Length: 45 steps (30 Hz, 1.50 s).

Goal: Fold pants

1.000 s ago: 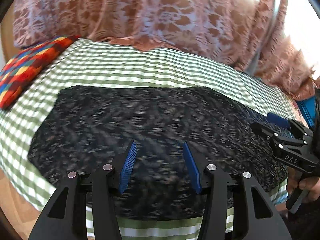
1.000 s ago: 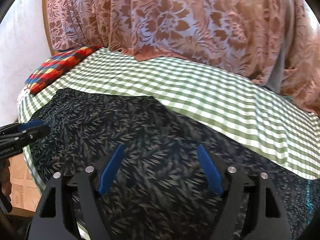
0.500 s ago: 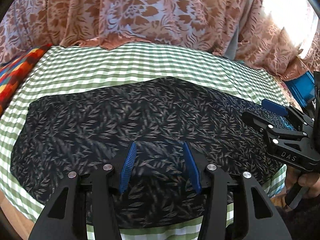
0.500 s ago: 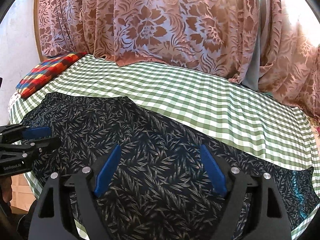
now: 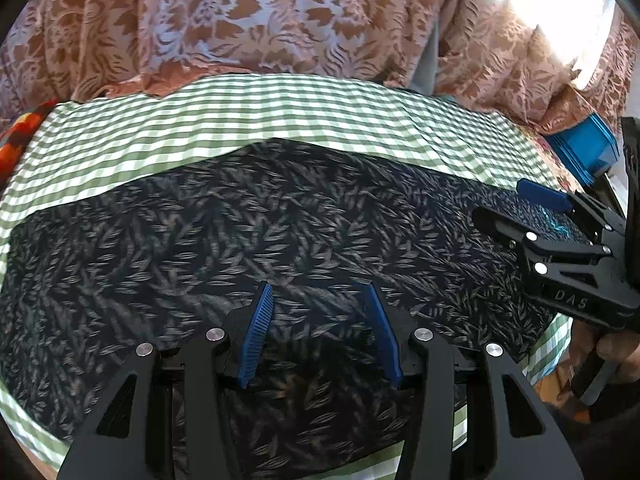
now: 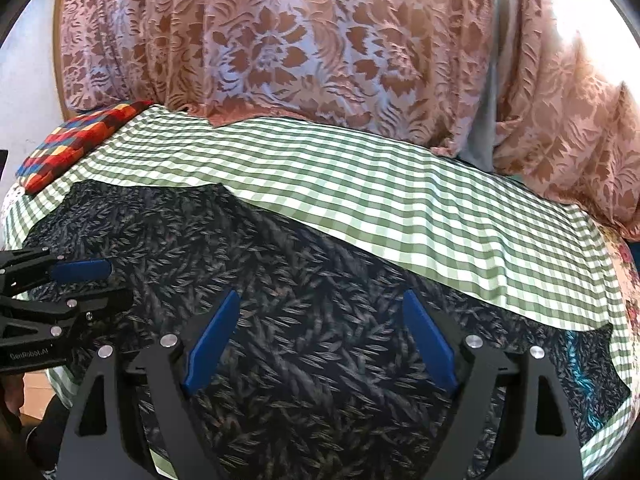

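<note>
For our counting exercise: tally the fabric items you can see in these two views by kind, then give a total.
Dark leaf-print pants: 1
Green-and-white checked bedsheet: 1
Multicoloured patchwork pillow: 1
Pink floral curtain: 1
Total: 4

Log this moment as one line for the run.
step: pre-grasp | pants: flat on checked sheet | left gripper: open | right gripper: open

Daylight blows out the far right behind the curtain (image 5: 280, 20), fisheye bends the edges hard, and the pants (image 6: 320, 340) print looks a bit motion-smeared.
</note>
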{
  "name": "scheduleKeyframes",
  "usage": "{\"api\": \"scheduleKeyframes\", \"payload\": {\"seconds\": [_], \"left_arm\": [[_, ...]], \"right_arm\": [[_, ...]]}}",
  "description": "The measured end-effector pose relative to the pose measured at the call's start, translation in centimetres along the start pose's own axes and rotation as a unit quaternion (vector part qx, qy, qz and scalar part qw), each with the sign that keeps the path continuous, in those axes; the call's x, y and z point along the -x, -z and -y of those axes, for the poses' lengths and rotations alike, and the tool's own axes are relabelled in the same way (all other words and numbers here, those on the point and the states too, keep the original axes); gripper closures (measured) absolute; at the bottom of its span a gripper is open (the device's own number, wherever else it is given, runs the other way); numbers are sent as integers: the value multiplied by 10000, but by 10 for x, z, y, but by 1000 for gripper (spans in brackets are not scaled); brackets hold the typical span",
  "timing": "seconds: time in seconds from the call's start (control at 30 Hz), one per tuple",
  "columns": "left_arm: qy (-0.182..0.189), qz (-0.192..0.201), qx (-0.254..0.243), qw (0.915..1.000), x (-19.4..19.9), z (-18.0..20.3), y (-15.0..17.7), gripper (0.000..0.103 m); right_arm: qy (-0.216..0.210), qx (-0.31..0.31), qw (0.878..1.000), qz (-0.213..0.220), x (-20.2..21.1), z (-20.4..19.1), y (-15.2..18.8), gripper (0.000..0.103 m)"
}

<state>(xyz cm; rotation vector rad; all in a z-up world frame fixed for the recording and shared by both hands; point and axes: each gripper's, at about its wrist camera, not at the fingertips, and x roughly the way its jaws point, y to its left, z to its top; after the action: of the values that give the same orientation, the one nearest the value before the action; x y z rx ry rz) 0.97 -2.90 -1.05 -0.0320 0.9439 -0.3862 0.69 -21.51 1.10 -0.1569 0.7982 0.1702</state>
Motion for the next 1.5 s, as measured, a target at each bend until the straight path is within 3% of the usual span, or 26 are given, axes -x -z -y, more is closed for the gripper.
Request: {"api": "scheduleKeyframes", "payload": {"seconds": [0.4, 0.53, 0.57, 0.63, 0.7, 0.8, 0.97, 1.1, 1.23, 1.37, 1.4, 1.47, 1.5], "left_arm": [[338, -147, -230, 9991, -19, 18, -5, 56], [416, -174, -216, 9987, -24, 18, -6, 56], [426, -180, -217, 9987, -24, 18, -7, 55], [443, -192, -223, 9986, -26, 18, -8, 55], [445, -208, -235, 9985, -27, 18, -9, 56], [437, -224, -271, 9984, -28, 19, -9, 54], [391, -256, -343, 9983, -28, 23, -11, 52], [366, -271, -300, 9985, -26, 22, -9, 52], [331, -285, -226, 9988, -24, 21, -9, 52], [435, -340, -26, 9985, -23, 15, -12, 52], [466, -350, 25, 9983, -23, 13, -13, 52], [529, -380, 171, 9977, -22, 9, -15, 52], [575, -393, 279, 9972, -21, 5, -16, 52]], "right_arm": [[623, -369, 9973, -153, 12, 50, 13, 18], [211, -1316, 9907, -254, 33, 111, 29, 19], [22, -1639, 9861, -283, 40, 130, 36, 24], [-238, -2333, 9715, -339, 55, 175, 54, 35], [-350, -3046, 9512, -349, 70, 216, 75, 37], [-223, -4094, 9118, -213, 98, 278, 118, 44], [-75, -5236, 8520, -10, 119, 336, 173, 54], [-334, -5939, 8033, 288, 113, 368, 204, 60], [-503, -6173, 7841, 395, 98, 386, 215, 62], [-623, -6225, 7783, 531, 82, 397, 218, 67], [-602, -6220, 7788, 538, 78, 400, 218, 70], [-493, -6155, 7852, 469, 73, 404, 218, 86], [-487, -6135, 7869, 446, 71, 402, 219, 88]]}}
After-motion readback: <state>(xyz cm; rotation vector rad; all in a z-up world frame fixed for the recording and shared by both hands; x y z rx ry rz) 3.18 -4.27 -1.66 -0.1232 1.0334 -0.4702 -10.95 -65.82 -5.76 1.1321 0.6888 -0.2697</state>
